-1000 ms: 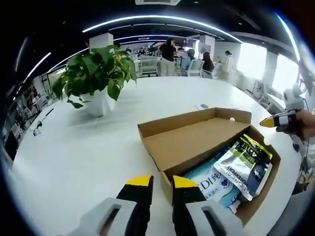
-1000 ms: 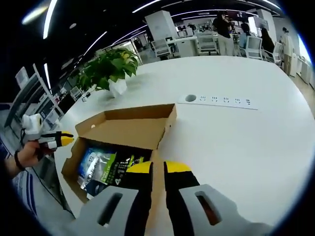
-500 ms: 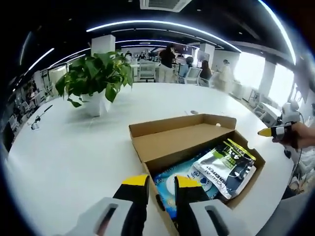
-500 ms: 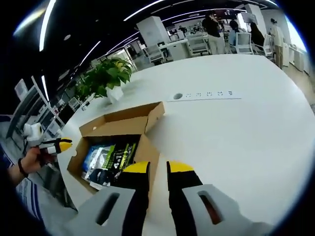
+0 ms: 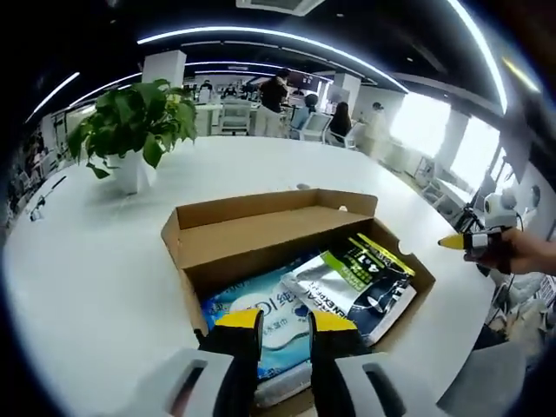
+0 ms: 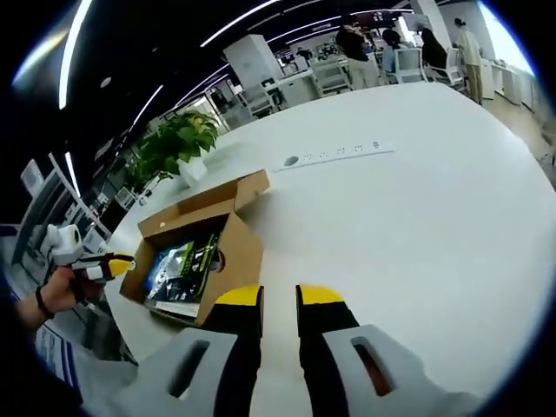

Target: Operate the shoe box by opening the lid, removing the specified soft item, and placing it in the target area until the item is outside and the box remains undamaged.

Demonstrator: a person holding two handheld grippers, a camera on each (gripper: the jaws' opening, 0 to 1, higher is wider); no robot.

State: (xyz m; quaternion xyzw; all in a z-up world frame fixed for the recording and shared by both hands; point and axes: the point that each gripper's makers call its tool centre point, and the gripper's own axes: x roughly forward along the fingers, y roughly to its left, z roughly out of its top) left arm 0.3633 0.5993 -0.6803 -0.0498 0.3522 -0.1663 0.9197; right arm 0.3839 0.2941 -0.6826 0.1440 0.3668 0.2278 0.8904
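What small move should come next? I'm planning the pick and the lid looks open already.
Probably lower the left tongs into the open shoe box and part them over the green-and-black pouch. The lid is folded back, the pouch lies on top of the blue pack, and these tongs hover just above the box's near edge, jaws nearly together. The right tongs sit off over the white table.

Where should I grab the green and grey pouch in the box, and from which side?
Grip the pouch by its near silver end, coming straight down from above. It lies flat on top of the blue pack, and the box walls block a sideways approach. The left gripper hovers closest, jaws slightly open.
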